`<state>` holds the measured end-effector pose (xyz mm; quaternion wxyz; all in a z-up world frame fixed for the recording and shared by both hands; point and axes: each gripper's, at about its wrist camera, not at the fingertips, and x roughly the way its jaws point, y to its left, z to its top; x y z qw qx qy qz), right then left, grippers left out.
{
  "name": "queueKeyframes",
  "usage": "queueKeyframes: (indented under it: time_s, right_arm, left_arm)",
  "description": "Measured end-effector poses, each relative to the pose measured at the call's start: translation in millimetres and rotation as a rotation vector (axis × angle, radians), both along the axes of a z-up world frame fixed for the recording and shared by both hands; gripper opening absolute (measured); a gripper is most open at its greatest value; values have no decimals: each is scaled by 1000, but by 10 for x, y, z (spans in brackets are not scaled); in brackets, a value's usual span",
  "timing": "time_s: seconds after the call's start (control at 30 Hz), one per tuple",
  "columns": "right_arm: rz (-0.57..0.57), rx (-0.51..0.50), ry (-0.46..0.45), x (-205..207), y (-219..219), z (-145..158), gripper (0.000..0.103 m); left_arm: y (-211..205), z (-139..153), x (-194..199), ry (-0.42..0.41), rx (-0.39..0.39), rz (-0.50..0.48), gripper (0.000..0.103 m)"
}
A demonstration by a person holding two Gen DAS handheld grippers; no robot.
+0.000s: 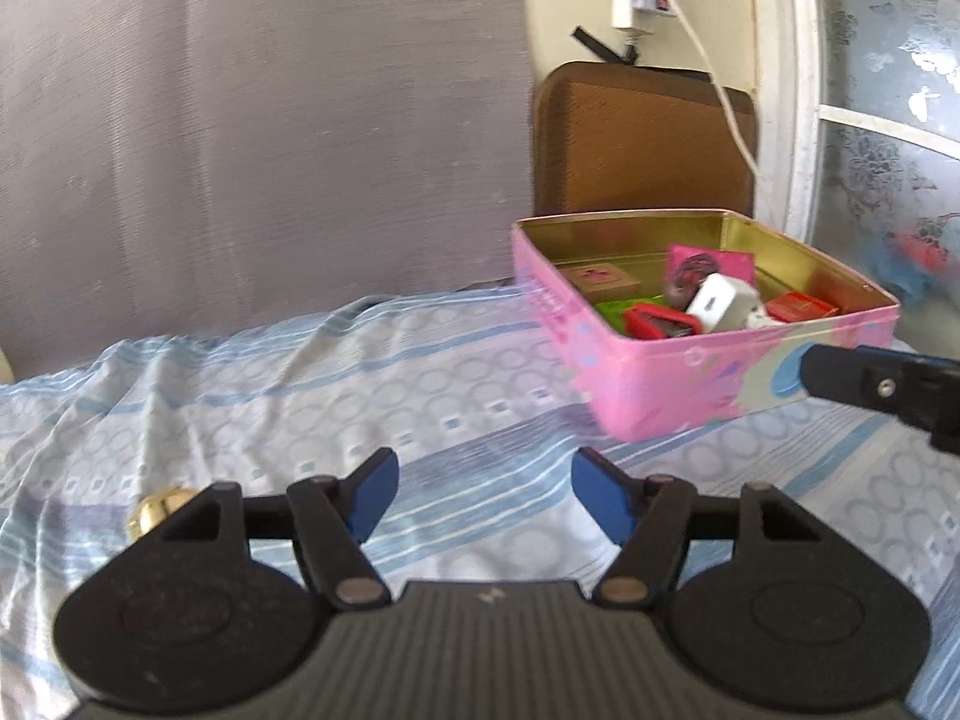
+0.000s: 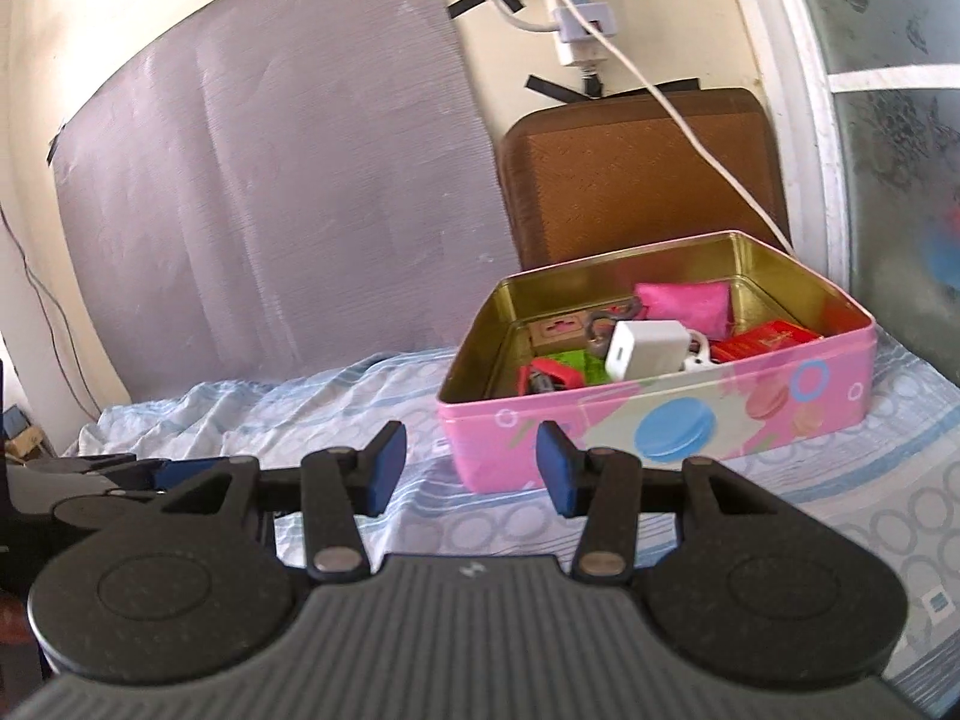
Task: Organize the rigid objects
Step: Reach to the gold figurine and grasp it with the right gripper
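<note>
Both empty grippers (image 1: 485,495) (image 2: 471,468) hover near, seemingly clear of, the pink tin's (image 2: 660,414) edge.

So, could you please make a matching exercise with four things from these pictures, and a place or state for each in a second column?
Things:
1. white charger
2. gold object
3. brown cushion
4. left gripper

Places or states:
A. leaning on the wall behind the pink tin
B. open, nothing between its pads
C. inside the pink tin, on top of other items
D. on the bedsheet, outside the tin, partly hidden by a gripper finger

Pairs: 1-C, 2-D, 3-A, 4-B
</note>
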<state>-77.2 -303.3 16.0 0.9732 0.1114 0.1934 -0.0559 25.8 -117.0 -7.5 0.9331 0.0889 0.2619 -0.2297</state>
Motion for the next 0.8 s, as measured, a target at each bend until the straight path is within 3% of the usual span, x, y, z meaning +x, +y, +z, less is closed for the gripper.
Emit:
queueKeyframes:
  time_s: [0.53,0.8]
  right_arm:
    - [125,-73,89,379,595,-138,51]
    - [243,-130,159,627,1031,-310,51]
  left_arm:
    - [856,-278,366,27,-19,173,65]
    - [1670,-465,670,62,-75,389,65]
